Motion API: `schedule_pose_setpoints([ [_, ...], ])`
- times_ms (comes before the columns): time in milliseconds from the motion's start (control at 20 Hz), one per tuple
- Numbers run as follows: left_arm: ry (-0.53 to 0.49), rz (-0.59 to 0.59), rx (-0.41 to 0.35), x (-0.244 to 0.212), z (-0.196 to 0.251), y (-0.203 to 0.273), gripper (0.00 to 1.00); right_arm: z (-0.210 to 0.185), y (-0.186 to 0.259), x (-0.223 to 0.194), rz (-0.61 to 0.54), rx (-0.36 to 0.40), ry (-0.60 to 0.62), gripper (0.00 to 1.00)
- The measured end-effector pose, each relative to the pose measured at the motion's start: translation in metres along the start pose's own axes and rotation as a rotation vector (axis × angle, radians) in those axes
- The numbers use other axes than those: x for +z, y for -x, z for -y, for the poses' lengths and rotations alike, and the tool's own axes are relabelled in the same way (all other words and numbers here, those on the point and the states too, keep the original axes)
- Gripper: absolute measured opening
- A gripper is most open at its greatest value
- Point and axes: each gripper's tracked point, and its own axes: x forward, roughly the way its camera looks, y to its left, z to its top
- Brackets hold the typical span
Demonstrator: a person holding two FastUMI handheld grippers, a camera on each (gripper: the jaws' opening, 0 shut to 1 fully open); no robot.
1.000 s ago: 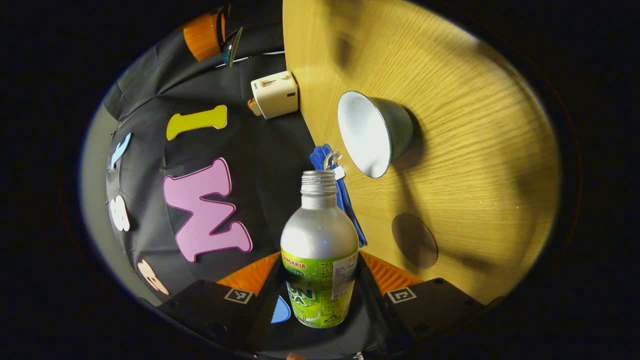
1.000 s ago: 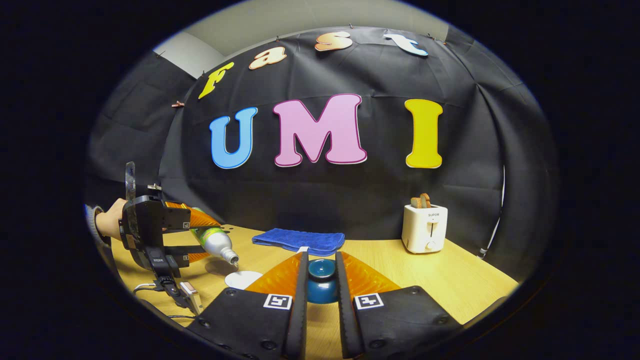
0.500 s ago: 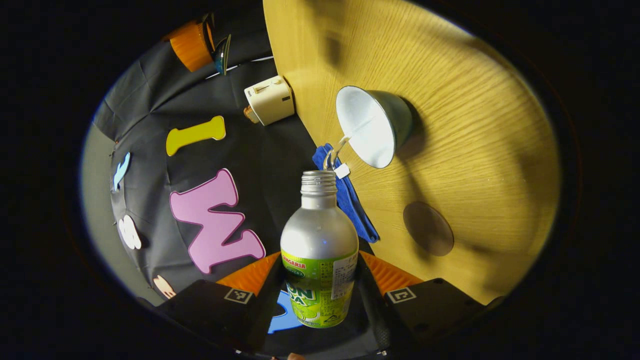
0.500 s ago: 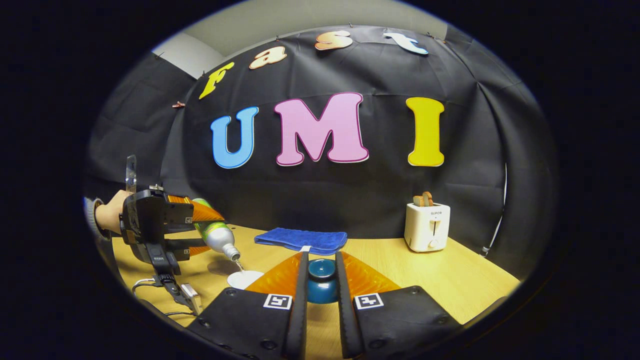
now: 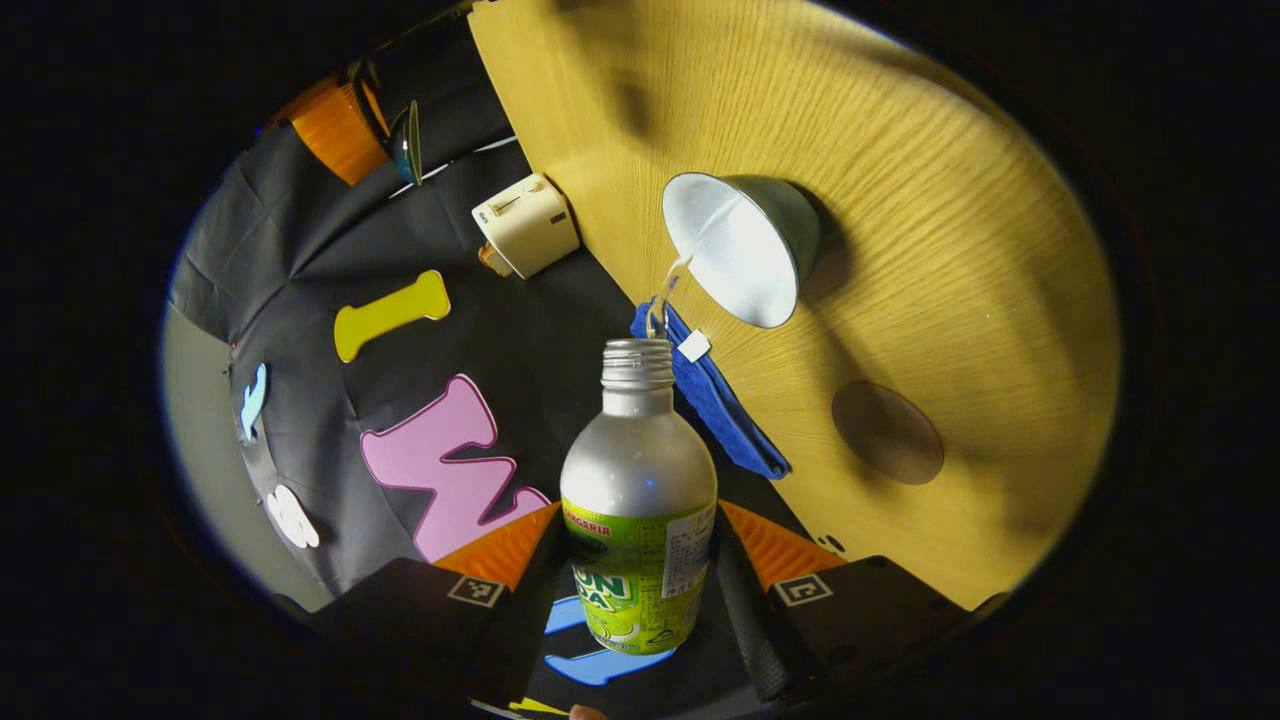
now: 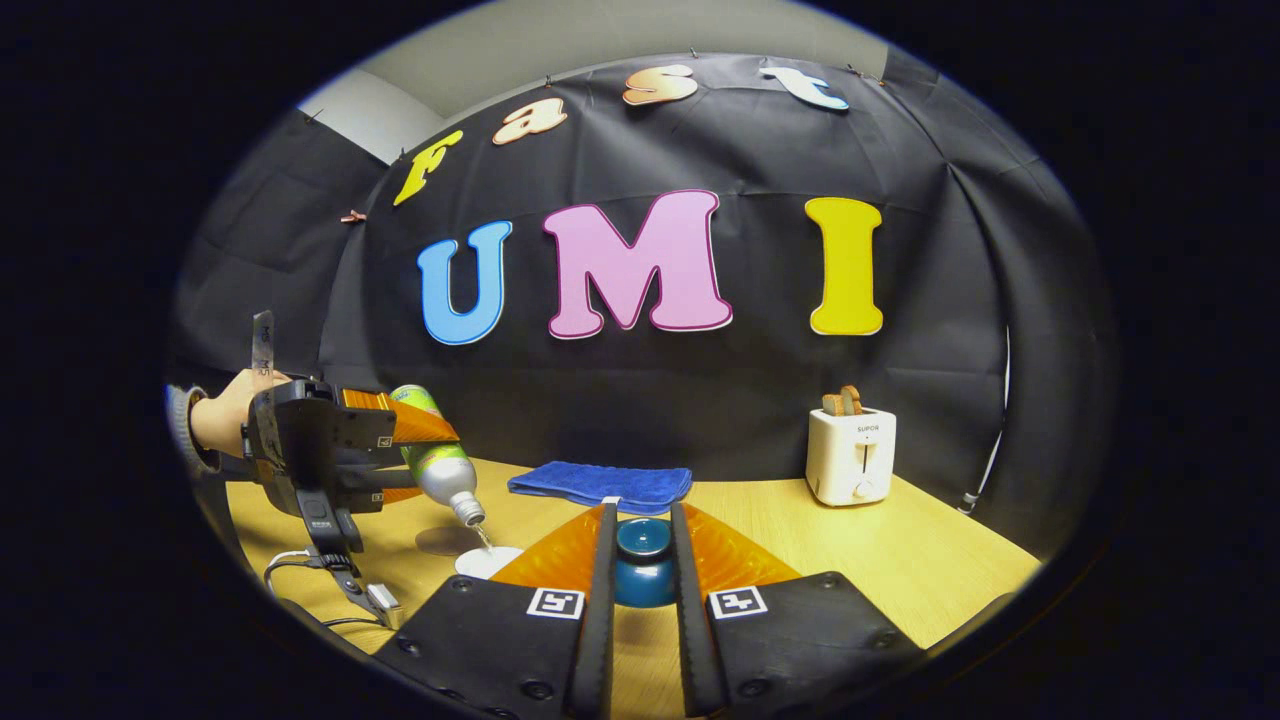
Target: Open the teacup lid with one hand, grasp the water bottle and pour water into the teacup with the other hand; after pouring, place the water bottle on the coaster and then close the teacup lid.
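Observation:
In the left gripper view my left gripper (image 5: 640,585) is shut on a silver water bottle (image 5: 638,500) with a green label, its neck uncapped and tipped toward the teacup (image 5: 740,245). A thin stream of water runs from the bottle mouth into the white-lined cup. A round brown coaster (image 5: 887,432) lies on the table beside the cup. In the right gripper view my right gripper (image 6: 643,565) is shut on the dark blue teacup lid (image 6: 643,560), held off the cup. At far left there, the left gripper (image 6: 400,455) tilts the bottle (image 6: 440,465) over the teacup (image 6: 487,560).
A folded blue cloth (image 6: 600,483) lies at the back of the wooden table (image 6: 900,560). A white toaster (image 6: 852,455) with bread stands at the back right. A cable (image 6: 330,590) trails near the table's left edge. A hand (image 6: 225,415) holds the left gripper.
The bottle has tipped further toward the cup, and water now streams from its mouth into the cup. The right gripper holds the lid almost still.

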Motion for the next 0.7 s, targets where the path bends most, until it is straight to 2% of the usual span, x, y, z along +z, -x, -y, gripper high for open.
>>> schedule_pose_setpoints([
  [200,-0.103,-0.014,0.01,-0.005,-0.005,0.0,0.82,0.001,0.001,0.003,0.006,0.0,-0.004,0.31],
  [700,-0.226,0.009,0.05,-0.01,-0.005,-0.002,0.82,0.004,0.004,0.01,0.021,-0.004,-0.008,0.31],
])
